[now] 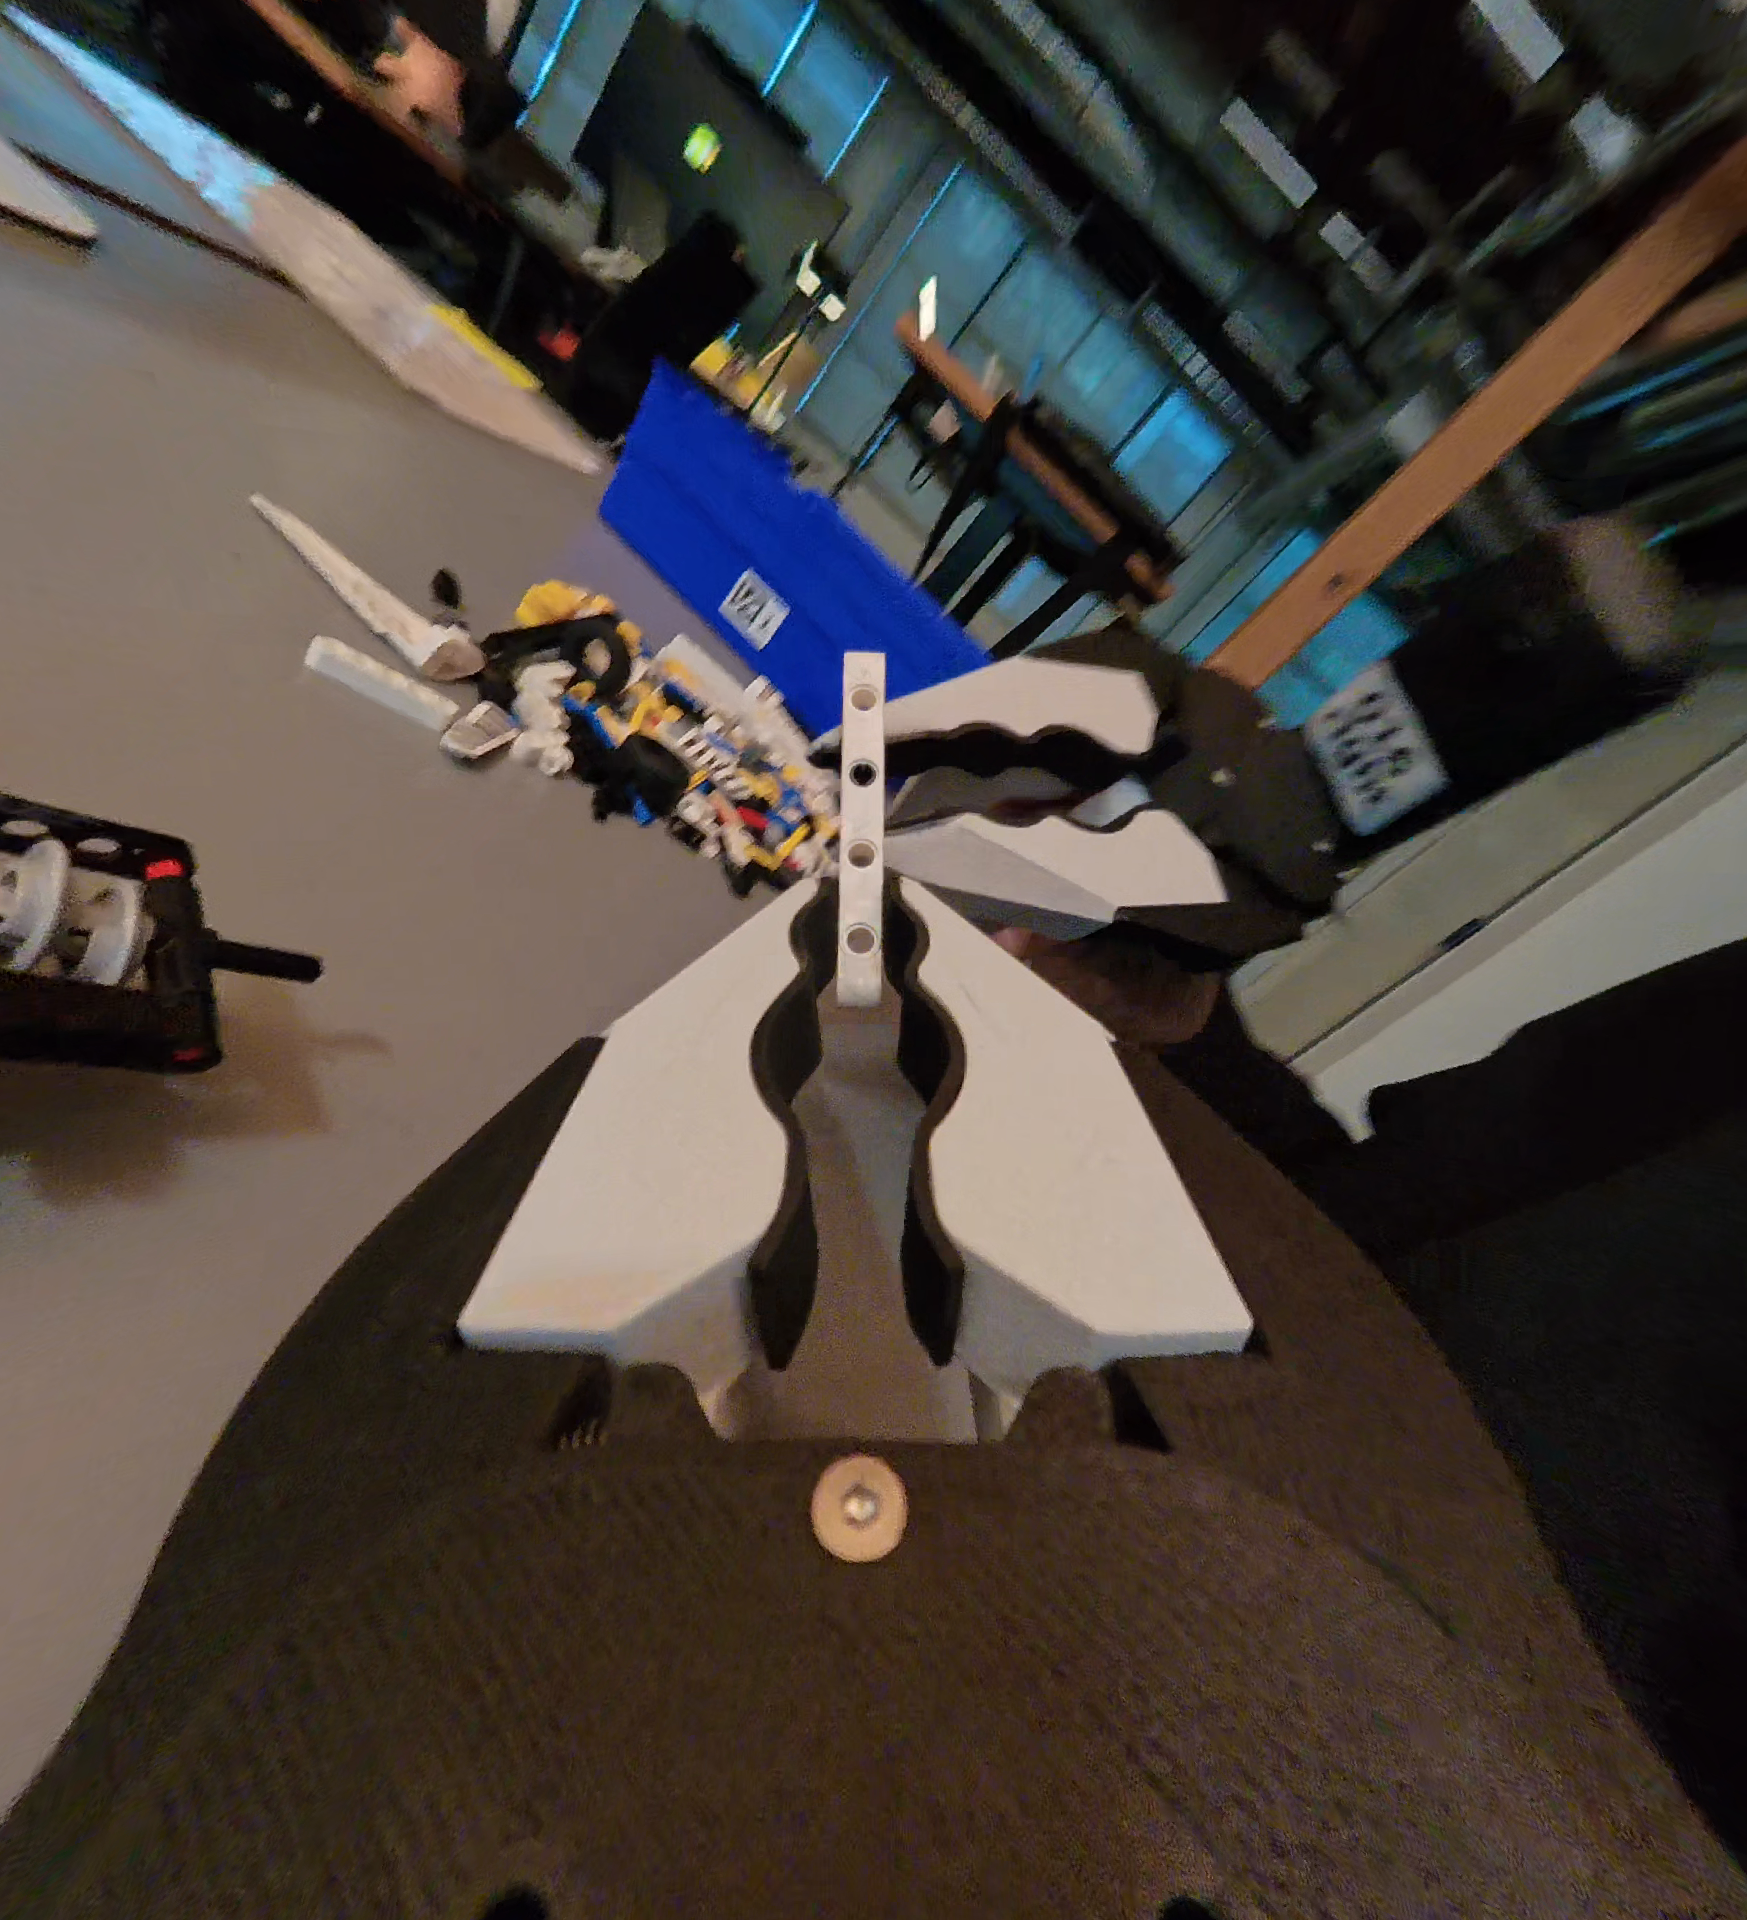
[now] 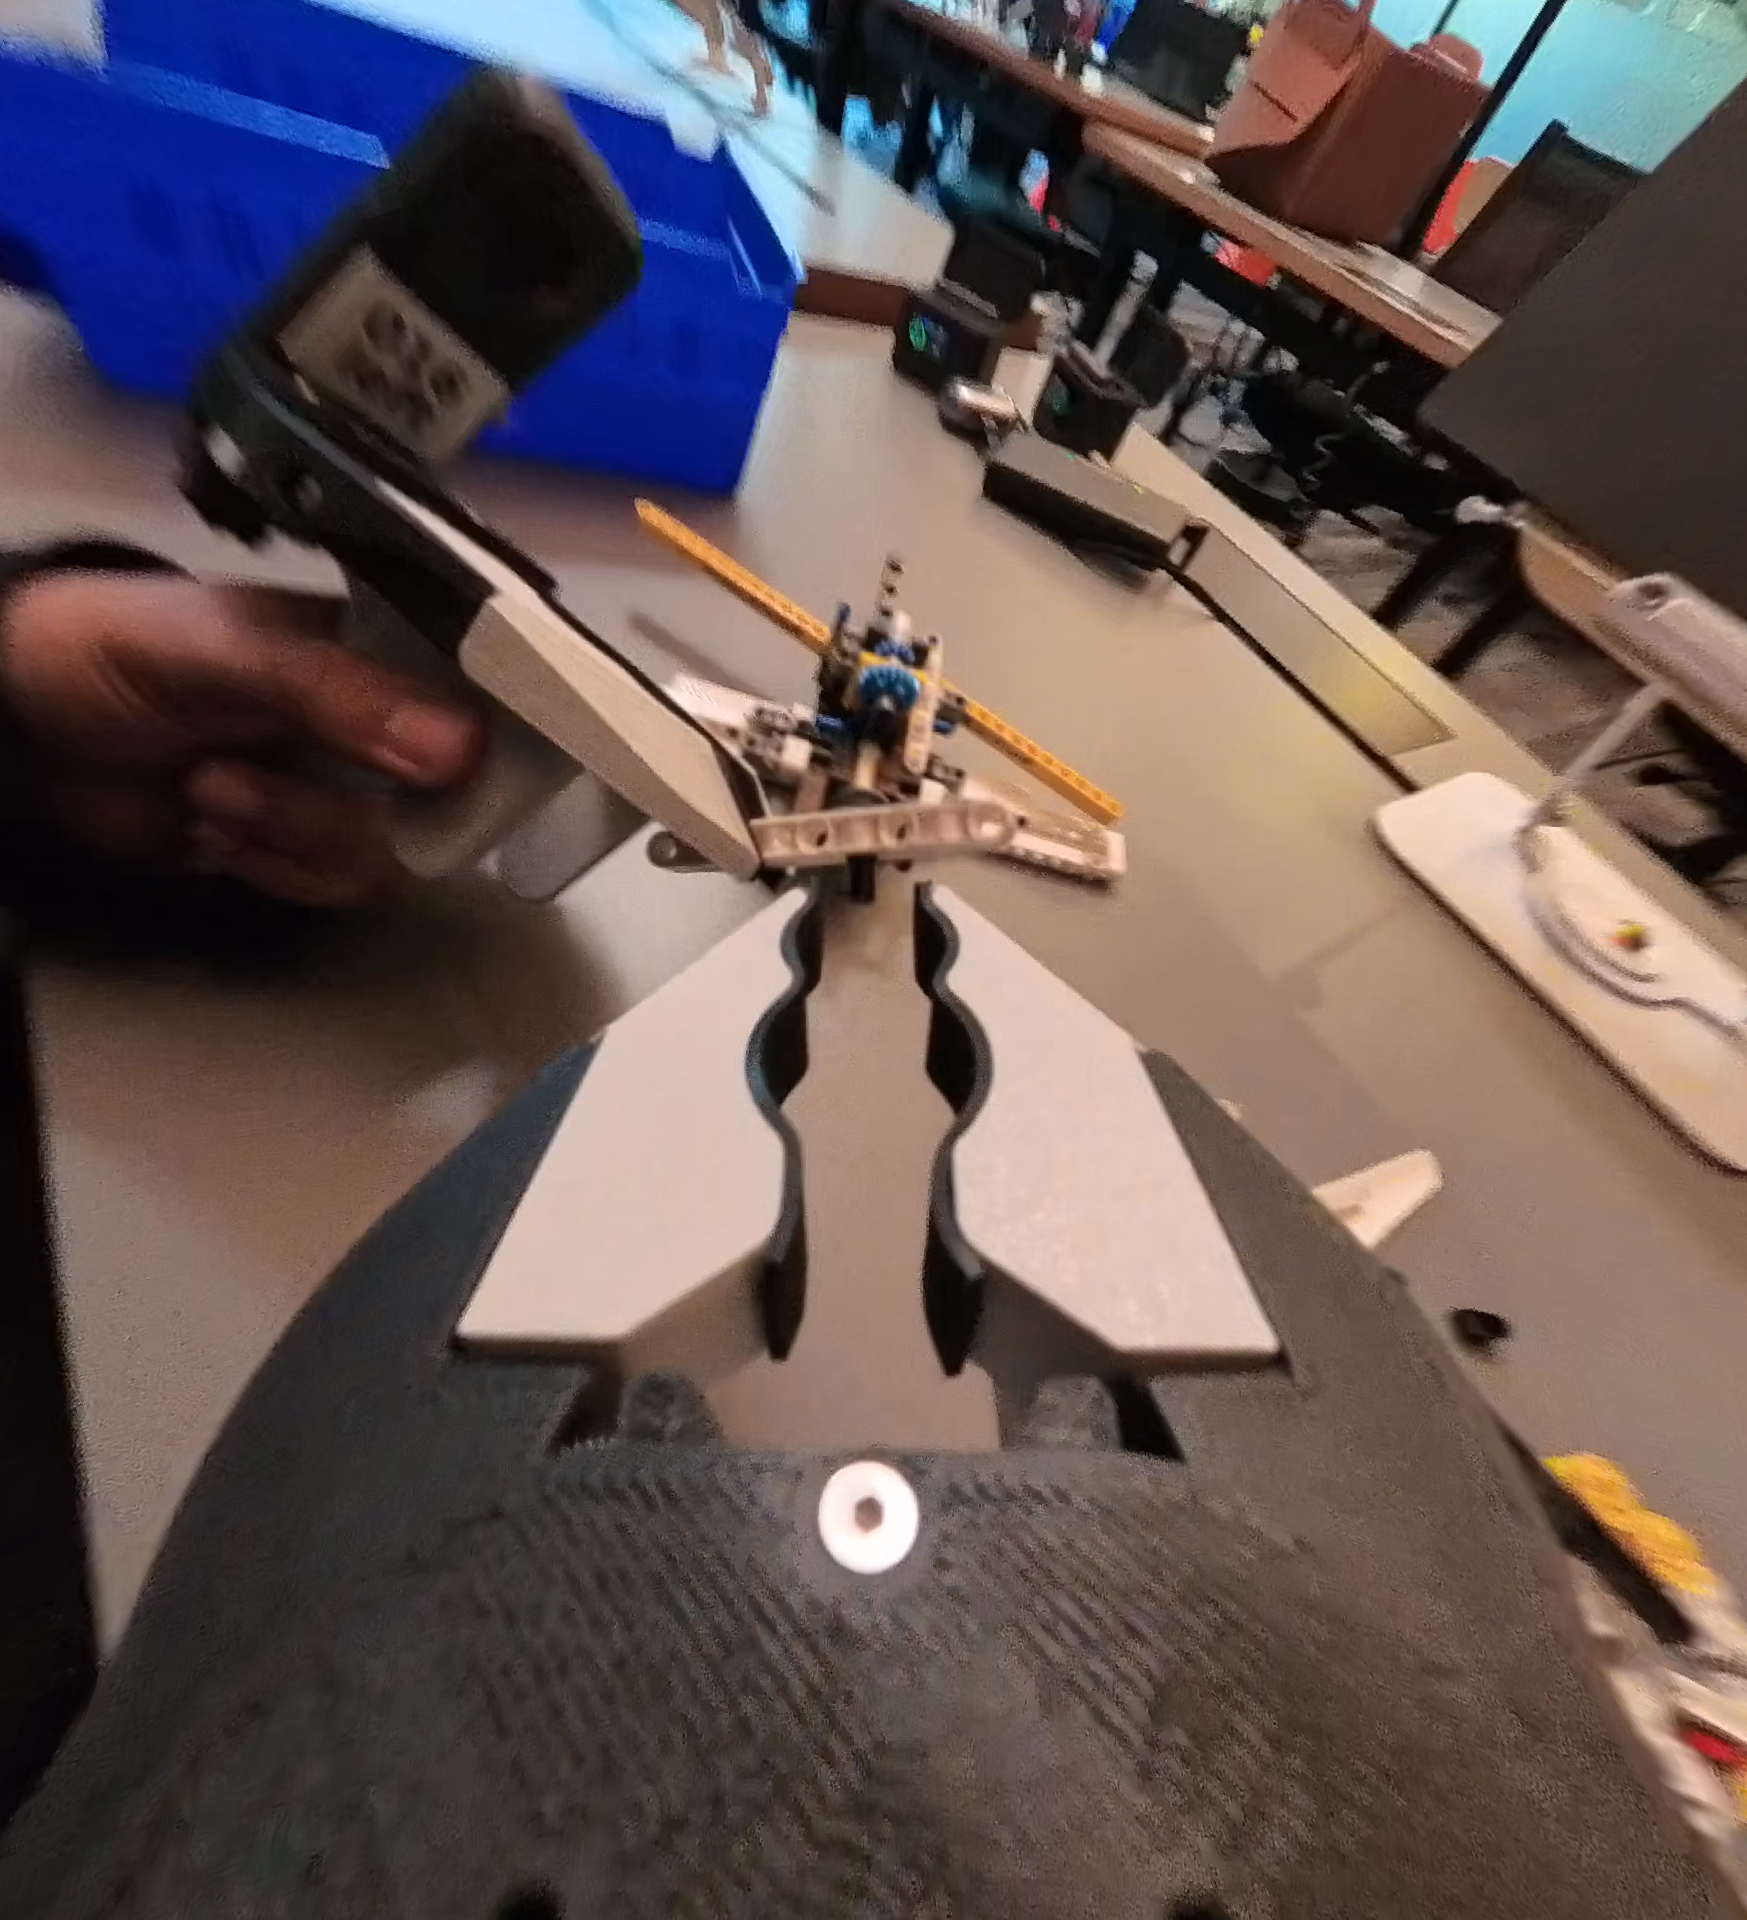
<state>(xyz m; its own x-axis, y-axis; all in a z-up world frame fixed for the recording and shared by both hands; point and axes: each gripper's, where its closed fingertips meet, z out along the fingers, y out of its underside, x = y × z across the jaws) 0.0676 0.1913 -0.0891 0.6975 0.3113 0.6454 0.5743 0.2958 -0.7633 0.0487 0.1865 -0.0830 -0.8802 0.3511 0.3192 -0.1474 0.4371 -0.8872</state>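
Firstly, in the left wrist view, the left gripper was clenched on a white perforated beam, both black pads pressing the beam's lower end. The beam stood upright out of the fingertips, with 4 holes showing along its face. Just behind the beam, the right gripper entered from the right side, its 2 white fingers parted and lying on either side of the beam's upper half; contact with the beam could not be judged. On the grey table lay a heap of small building pieces in black, white, yellow and blue, with 2 long white pieces beside it. A black frame assembly with white wheels stood at the left edge. A blue bin stood beyond the heap.

Next, in the right wrist view, the right gripper was released, its pads apart with table surface visible between them. The white perforated beam lay crosswise just ahead of the fingertips, gripped at its left end by the left gripper, which a hand held. Behind the beam stood a small assembly with a blue gear and a long yellow beam. The blue bin stood at upper left. A white flat base lay to the right.
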